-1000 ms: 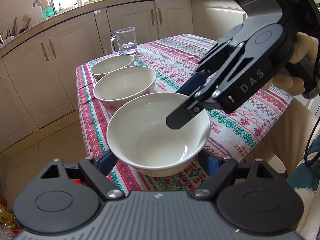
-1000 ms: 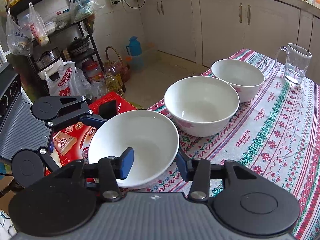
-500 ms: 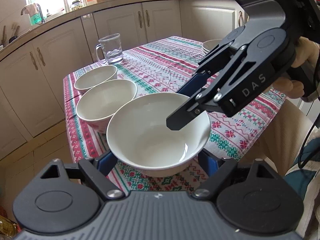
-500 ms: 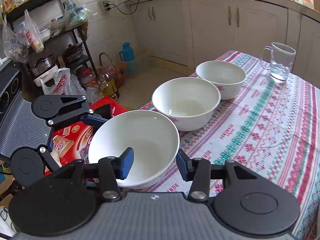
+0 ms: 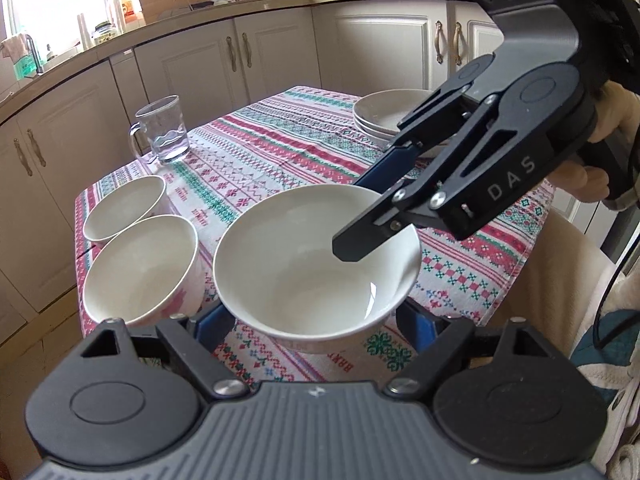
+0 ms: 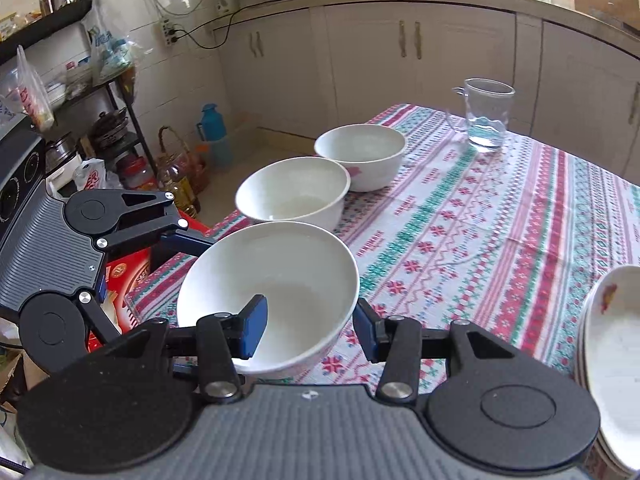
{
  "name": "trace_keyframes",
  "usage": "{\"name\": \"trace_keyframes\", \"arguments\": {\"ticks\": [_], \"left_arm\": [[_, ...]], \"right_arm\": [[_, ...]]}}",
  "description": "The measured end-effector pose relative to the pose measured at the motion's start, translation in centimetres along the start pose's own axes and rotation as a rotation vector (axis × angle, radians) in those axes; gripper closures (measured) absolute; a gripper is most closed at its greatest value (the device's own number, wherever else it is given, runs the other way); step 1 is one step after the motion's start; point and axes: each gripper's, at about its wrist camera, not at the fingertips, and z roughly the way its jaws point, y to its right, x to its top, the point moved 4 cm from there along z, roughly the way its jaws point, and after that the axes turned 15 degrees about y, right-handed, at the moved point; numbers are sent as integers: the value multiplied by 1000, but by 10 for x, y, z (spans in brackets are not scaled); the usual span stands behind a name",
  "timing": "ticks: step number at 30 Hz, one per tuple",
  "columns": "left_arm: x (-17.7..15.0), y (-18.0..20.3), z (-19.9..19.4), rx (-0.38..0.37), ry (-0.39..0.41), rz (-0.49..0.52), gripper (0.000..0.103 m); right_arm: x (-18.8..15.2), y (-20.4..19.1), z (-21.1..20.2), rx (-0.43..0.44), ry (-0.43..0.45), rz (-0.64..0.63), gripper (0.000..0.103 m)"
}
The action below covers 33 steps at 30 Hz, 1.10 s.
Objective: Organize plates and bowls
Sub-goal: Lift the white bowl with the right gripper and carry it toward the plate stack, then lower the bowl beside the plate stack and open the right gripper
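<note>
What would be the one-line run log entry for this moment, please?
left gripper: shut on white bowl body | right gripper: shut on its rim | two bowls beside | plates stacked

Between the fingers, the held bowl [image 5: 304, 276] looks like glossy white ceramic, smooth inside; the two bowls [image 5: 140, 268] beyond the fingertips share that glaze; the tablecloth [image 5: 280, 160] under them is woven patterned cloth, matt; the mug [image 5: 162, 130] further off is clear glass; the left gripper [image 5: 316, 320] shows matt black plastic, blue pads and bright metal screws.
</note>
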Motion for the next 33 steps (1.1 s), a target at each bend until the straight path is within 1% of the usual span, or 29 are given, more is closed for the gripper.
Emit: {"name": "trace_keyframes", "arguments": {"ticks": [10,16,30,33], "left_arm": [[10,16,30,-61,7,23,16],[13,21,43,-80,6,27,16],[11,24,49,-88,-4,21,16],[10,24,49,-88,-2,19,16]], "right_arm": [[-10,29,-17,-81,2,34,49],[-13,42,-23,-109,8,54,49],[-21,48,-21,-121,-9,74,48],[-21,49,-20,-118,-5,81,46]]}}
